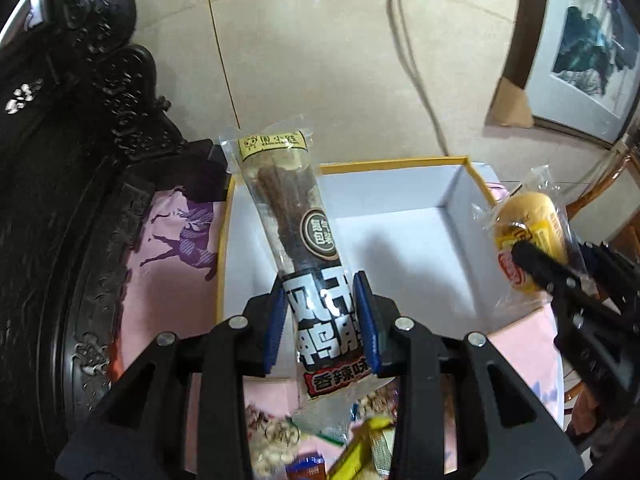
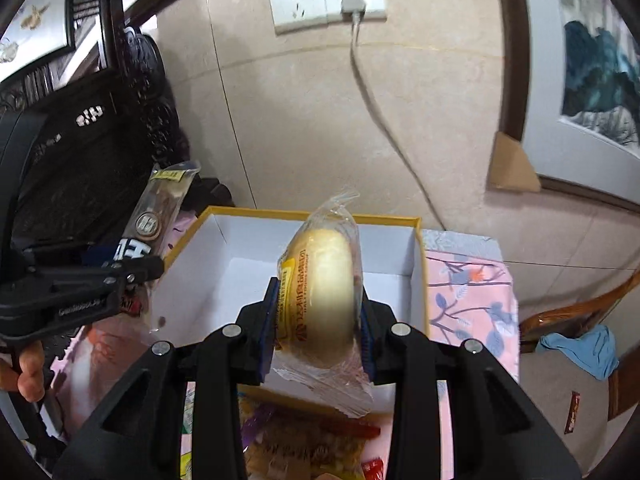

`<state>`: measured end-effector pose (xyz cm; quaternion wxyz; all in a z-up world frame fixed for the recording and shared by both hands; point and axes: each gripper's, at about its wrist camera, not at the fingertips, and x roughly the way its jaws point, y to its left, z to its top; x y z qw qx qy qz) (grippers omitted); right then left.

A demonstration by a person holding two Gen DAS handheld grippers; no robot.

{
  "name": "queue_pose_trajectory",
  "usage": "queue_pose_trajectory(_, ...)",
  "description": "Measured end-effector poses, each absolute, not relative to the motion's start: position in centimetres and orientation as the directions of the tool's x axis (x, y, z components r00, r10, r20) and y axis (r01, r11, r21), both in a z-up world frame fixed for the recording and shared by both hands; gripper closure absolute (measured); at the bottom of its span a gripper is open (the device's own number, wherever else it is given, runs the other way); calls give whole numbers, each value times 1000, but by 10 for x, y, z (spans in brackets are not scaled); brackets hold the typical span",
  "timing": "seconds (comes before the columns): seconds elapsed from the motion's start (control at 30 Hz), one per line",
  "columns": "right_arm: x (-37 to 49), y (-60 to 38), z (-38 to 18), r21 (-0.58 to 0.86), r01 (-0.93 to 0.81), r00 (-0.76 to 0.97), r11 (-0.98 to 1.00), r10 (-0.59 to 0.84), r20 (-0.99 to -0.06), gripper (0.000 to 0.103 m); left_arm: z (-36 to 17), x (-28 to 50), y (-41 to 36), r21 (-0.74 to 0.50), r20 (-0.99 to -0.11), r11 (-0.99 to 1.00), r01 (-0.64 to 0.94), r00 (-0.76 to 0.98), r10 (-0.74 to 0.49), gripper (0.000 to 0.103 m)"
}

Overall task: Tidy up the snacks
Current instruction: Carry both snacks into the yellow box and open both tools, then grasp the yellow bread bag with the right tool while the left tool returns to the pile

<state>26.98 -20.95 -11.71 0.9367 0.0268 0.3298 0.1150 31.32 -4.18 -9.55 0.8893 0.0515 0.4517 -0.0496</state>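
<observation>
Duck-neck snack pack (image 1: 304, 248) labelled 香辣味 in left tool (image 1: 324, 320), wrapped bun (image 2: 324, 300) in right tool (image 2: 320, 330)

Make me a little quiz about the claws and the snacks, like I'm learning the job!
1. True or false: the left claw grips a long meat stick pack.
2. What does the right claw hold: A) a bun, B) a spoon, C) a cup?
3. Fill in: the box in front of both claws has a yellow rim and ____ walls.

Key:
1. True. The blue pads squeeze the pack on both sides.
2. A. It is a round yellow bun in clear wrap, held above the box.
3. White. No snack shows in the part of the box in view; loose snacks lie on the table nearer the cameras.
</observation>
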Motion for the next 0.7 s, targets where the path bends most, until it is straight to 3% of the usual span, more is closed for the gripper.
queue_pose_trajectory(0.1,283,-204,-133,124,-205,737,971,237,-633,68,-112,332,-43,52,-825,990,129,564,-30,70)
queue_pose_trajectory(0.17,290,-199,-139,114,-215,728,970,237,-643,62,-123,340,-45,74,-834,990,120,552,-4,68)
queue_pose_trajectory(0.2,291,-196,-141,93,-209,730,973,219,-647,39,-127,342,-47,93,-835,989,114,550,15,61)
queue_pose_trajectory(0.23,291,-194,-141,56,-189,743,980,180,-644,14,-130,344,-48,113,-833,988,106,552,36,47)
queue_pose_trajectory(0.27,289,-192,-140,40,-176,755,984,161,-636,4,-131,343,-48,129,-826,987,98,561,53,41)
queue_pose_trajectory(0.7,236,-203,-108,97,-162,773,982,188,-605,1,-89,301,-57,166,-758,980,107,649,57,41)
